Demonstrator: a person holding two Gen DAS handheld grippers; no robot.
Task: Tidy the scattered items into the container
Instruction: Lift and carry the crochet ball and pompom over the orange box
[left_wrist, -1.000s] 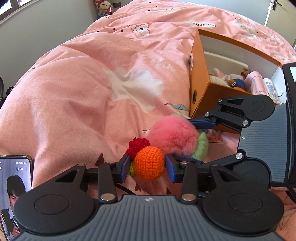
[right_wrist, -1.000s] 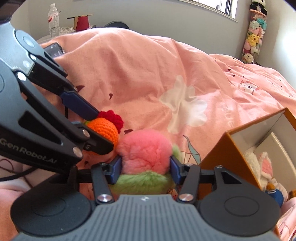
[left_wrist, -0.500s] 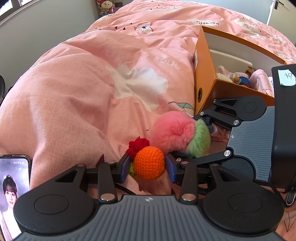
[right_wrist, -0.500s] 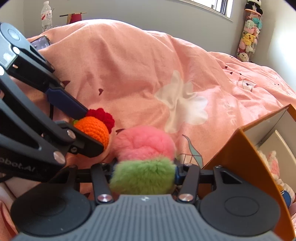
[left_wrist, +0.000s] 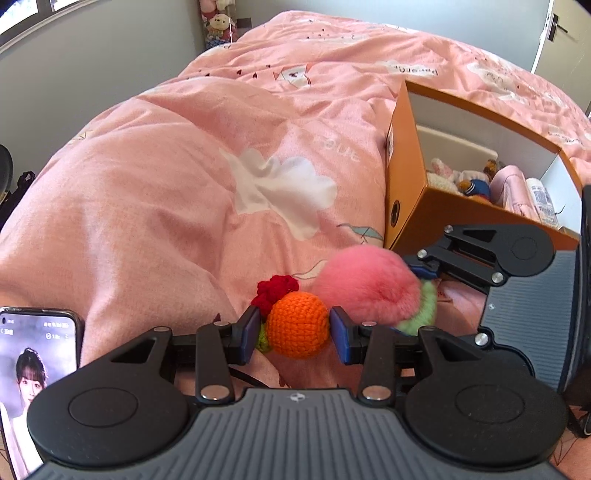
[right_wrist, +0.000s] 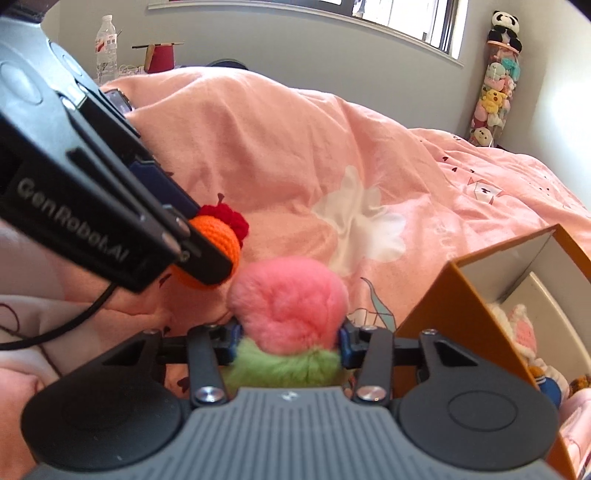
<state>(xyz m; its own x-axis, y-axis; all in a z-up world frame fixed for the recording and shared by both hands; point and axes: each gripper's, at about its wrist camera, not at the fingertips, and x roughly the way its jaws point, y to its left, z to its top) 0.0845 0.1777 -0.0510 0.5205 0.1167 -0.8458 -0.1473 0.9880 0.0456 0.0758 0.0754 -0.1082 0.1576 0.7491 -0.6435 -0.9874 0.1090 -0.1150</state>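
My left gripper (left_wrist: 295, 330) is shut on an orange crocheted ball (left_wrist: 297, 324) with a red tuft, held above the pink duvet. My right gripper (right_wrist: 288, 341) is shut on a fluffy pink and green pom-pom (right_wrist: 288, 312), also held above the duvet. The pom-pom shows in the left wrist view (left_wrist: 365, 288), just right of the orange ball (right_wrist: 223, 236). An open orange box (left_wrist: 404, 206) sits on the bed to the right, with soft toys, a pink roll and a small bottle inside; its corner also shows in the right wrist view (right_wrist: 454, 306).
A phone (left_wrist: 33, 380) with a lit screen lies at the left edge of the bed. The pink duvet (left_wrist: 184, 184) bulges up to the left. A water bottle (right_wrist: 105, 48) stands on a far table; a column of plush toys (right_wrist: 495, 88) hangs on the far wall.
Both grippers have risen with their toys off the duvet. The right gripper has turned, so the pom-pom's pink side now shows above the green.
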